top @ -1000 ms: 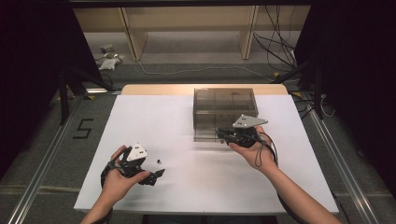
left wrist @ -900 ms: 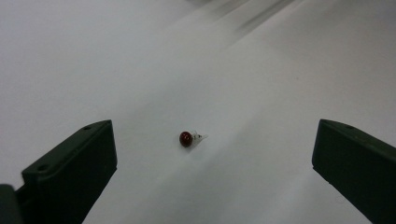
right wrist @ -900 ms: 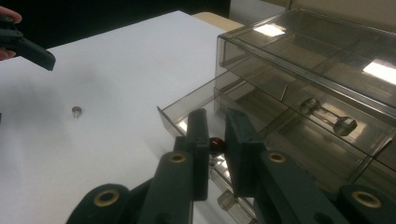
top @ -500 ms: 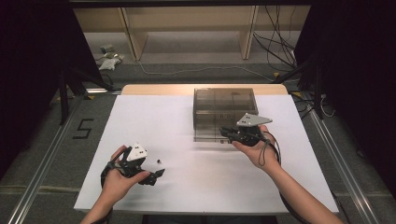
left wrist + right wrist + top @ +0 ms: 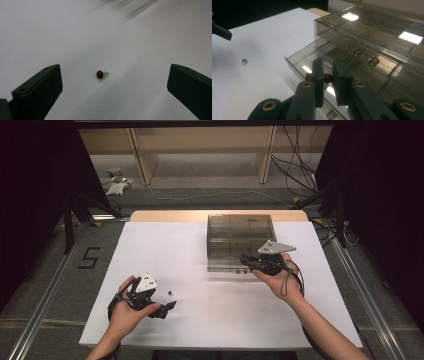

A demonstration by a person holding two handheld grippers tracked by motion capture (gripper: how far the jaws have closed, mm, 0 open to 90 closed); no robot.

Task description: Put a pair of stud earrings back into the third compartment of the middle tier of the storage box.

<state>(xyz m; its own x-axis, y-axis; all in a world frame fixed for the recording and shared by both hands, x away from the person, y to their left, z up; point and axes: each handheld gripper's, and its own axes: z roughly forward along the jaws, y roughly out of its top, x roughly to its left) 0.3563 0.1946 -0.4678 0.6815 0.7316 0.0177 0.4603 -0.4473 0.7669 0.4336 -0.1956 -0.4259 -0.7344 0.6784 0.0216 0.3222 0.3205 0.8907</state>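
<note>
A small dark-red bead with a clear stem [image 5: 100,74] lies on the white table [image 5: 200,320], between the wide-open jaws of my left gripper [image 5: 114,68]. In the high view this bead [image 5: 171,293] sits just right of the left gripper [image 5: 165,306]. My right gripper [image 5: 327,65] is shut on another dark-red bead [image 5: 327,77] and holds it over the open lowest drawer [image 5: 298,58] of a smoky clear drawer box [image 5: 240,232]. From above, the right gripper [image 5: 246,261] is at the box's front.
The drawer box [image 5: 372,32] has divided compartments, and small metal parts lie in an upper drawer [image 5: 374,60]. Cables and shelving stand beyond the table's far edge. Metal rails run along both sides of the table.
My right hand has edged slightly to the right at the front of the box, still gripping the bead. The left hand and the bead on the table have not moved.
</note>
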